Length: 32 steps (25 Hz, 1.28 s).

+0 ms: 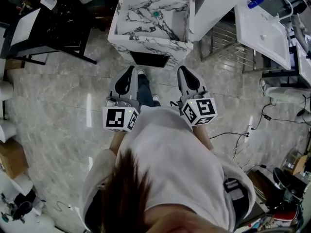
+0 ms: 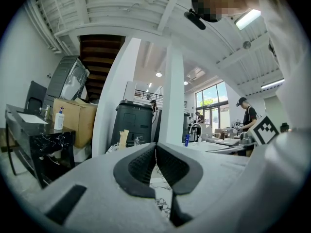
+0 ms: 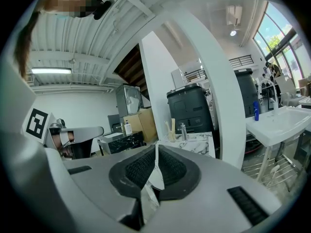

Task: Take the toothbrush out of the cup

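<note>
Nothing is done yet: the left claw (image 2: 156, 148) and right claw (image 3: 156, 150) are both closed and empty, short of the marble surface (image 1: 146, 42) ahead, so the whole grab remains.

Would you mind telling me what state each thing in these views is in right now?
left gripper: jaws together, nothing between them.
right gripper: jaws together, nothing between them.
toothbrush: standing upright at the back edge of the marble sink, untouched by either gripper.
marble sink: basin holds nothing apart from its green drain.
</note>
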Tool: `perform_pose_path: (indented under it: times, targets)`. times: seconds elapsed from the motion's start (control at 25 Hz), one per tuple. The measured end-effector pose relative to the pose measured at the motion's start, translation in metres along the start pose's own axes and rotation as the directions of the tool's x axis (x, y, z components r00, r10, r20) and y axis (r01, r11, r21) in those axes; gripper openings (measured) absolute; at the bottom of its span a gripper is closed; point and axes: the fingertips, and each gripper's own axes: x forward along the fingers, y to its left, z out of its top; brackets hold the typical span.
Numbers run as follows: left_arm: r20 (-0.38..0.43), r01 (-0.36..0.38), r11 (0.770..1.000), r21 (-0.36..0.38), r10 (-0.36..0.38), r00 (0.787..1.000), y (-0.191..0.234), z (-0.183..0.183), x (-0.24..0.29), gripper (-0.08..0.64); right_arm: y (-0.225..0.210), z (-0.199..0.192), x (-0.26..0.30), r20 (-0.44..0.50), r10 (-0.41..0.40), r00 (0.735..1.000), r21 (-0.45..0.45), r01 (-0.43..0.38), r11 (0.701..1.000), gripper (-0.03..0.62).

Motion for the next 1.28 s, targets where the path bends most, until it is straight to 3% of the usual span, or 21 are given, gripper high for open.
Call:
perform_pose_path:
  times: [0.28, 0.84, 1.28]
  targets:
    - [-0.004, 0.011, 1.0, -0.02, -0.012, 1.0, 0.023, -0.004, 0.027, 0.015, -0.005, 0.003, 0.029, -0.02, -0.014, 1.0, -0.001, 0.014, 1.0, 0.026]
    - [-0.016, 0.047, 0.999, -0.023, -0.048, 0.999, 0.101, 0.012, 0.123, 0.015, -0.02, 0.039, 0.141, -0.021, -0.016, 1.0, -0.009, 0.016, 1.0, 0.026]
    - [-0.015, 0.097, 0.994, -0.044, -0.098, 0.995, 0.143, 0.021, 0.175, 0.015, -0.027, 0.057, 0.199, -0.022, -0.063, 0.998, -0.012, 0.063, 0.998, 0.026]
